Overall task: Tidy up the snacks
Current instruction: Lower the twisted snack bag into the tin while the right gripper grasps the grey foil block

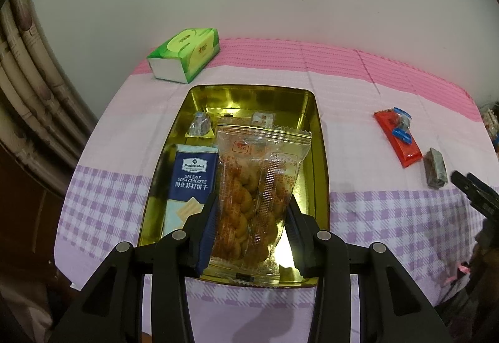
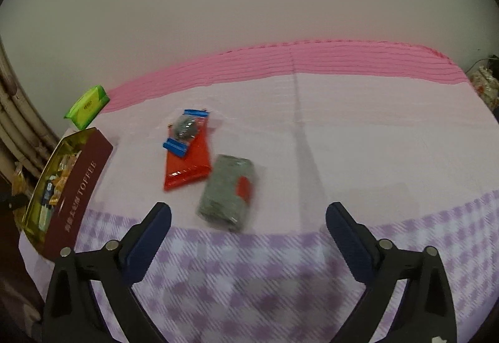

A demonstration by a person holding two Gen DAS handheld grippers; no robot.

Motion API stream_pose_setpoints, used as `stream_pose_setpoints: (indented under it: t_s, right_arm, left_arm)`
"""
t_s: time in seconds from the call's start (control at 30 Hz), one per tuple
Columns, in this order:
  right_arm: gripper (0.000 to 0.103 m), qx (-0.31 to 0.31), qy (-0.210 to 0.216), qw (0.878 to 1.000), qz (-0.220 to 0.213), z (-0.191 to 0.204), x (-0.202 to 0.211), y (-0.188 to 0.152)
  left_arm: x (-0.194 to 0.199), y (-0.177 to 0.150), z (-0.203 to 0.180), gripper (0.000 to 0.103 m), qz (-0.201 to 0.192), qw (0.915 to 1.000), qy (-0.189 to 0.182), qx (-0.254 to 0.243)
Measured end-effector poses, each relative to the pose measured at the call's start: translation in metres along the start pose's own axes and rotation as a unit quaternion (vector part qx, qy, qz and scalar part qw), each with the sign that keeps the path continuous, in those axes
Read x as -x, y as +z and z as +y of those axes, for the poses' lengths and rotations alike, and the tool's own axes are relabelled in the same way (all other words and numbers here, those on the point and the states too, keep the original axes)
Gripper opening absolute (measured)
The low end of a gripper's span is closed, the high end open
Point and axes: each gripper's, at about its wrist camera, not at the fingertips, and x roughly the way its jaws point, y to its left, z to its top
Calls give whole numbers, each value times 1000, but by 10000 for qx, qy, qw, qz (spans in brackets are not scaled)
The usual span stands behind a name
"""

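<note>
My left gripper (image 1: 251, 212) is shut on a clear packet of orange-brown snacks (image 1: 255, 187) and holds it over a gold tin (image 1: 321, 155). In the tin lie a blue soda cracker pack (image 1: 191, 183) and two small wrapped candies (image 1: 199, 124). My right gripper (image 2: 248, 218) is open and empty above the table, just short of a grey-green packet (image 2: 229, 191). Beyond it a red packet (image 2: 190, 162) lies with a small blue-ended candy (image 2: 185, 130) on top. The tin (image 2: 78, 183) shows at the left of the right wrist view, with maroon "TOFFEE" side.
A green tissue pack (image 1: 185, 54) sits at the table's back left, also in the right wrist view (image 2: 87, 105). The table has a pink and purple checked cloth (image 2: 358, 140). A wall runs behind it. Pipes (image 1: 28, 99) stand at the left.
</note>
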Motion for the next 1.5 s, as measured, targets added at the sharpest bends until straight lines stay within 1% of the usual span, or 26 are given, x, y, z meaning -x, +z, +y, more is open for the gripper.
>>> stream_pose_setpoints:
  t_s: [0.03, 0.1, 0.13, 0.23, 0.27, 0.3, 0.33, 0.37, 0.4, 0.43, 0.5, 0.6, 0.67, 0.73, 0.83, 0.87, 1.0, 1.1, 1.2, 1.3, 1.5]
  right_arm:
    - [91, 2, 2, 10000, 58, 2, -5, 2]
    - [83, 38, -56, 9998, 170, 8, -16, 4]
    - [83, 44, -88, 9997, 212, 9, -20, 4]
    - [76, 62, -116, 9992, 364, 12, -37, 6]
    - [66, 91, -134, 9989, 432, 12, -41, 6]
    - [53, 229, -260, 9986, 391, 14, -42, 5]
    - [40, 340, -231, 9983, 418, 15, -43, 5]
    - [33, 436, -250, 9977, 446, 16, -43, 6]
    - [33, 488, -152, 9975, 478, 15, -42, 5]
    - [33, 566, -142, 9972, 476, 13, -40, 4]
    - [33, 732, -327, 9961, 381, 7, -34, -2]
    - [33, 505, -417, 9975, 260, -16, -23, -8]
    - [33, 427, -583, 9972, 176, -31, -17, -11]
    - [33, 355, -735, 9966, 94, -46, -10, -14]
    - [33, 250, -849, 9961, 5, -60, -6, -16]
    - [33, 220, -862, 9960, -25, -63, -5, -16]
    - [33, 215, -886, 9958, -112, -65, -5, -17]
    - [33, 177, -841, 9962, -104, -64, -8, -14]
    - [33, 178, -846, 9962, -99, -64, -7, -16]
    - [33, 176, -842, 9962, -98, -65, -6, -16]
    - [33, 173, -839, 9963, -96, -65, -7, -16]
  left_arm:
    - [0, 0, 0, 42, 2, 10000, 5, 6]
    - [-1, 1, 1, 42, 4, 10000, 16, 15]
    - [-2, 1, 1, 42, 8, 10000, 14, 17]
    - [-3, 2, 3, 42, 29, 10000, 0, 43]
    - [-3, 2, 4, 42, 33, 10000, -6, 52]
    - [-3, 1, 4, 42, 35, 10000, -9, 55]
    - [-3, 2, 5, 42, 37, 10000, -11, 57]
    - [-3, 2, 7, 42, 39, 10000, -18, 63]
    - [-3, 3, 9, 42, 45, 10000, -34, 80]
    - [-3, 4, 13, 42, 52, 9999, -50, 116]
    - [-3, 7, 21, 42, 58, 9998, -59, 194]
    - [-4, 9, 30, 42, 65, 9997, -9, 244]
    - [-5, 9, 34, 42, 76, 9996, -4, 272]
    - [-7, 10, 38, 42, 147, 9994, -145, 281]
    - [-12, 8, 40, 42, 236, 9991, -166, 302]
    - [-14, 8, 40, 42, 290, 9988, -229, 307]
    - [-20, 4, 33, 42, 430, 9980, -376, 267]
    - [-24, 2, 25, 42, 524, 9971, -532, 135]
    - [-29, 0, 15, 42, 607, 9963, -609, -26]
    - [-33, 0, 7, 42, 601, 9959, -640, -205]
    - [-41, -4, -2, 42, 722, 9944, -686, -364]
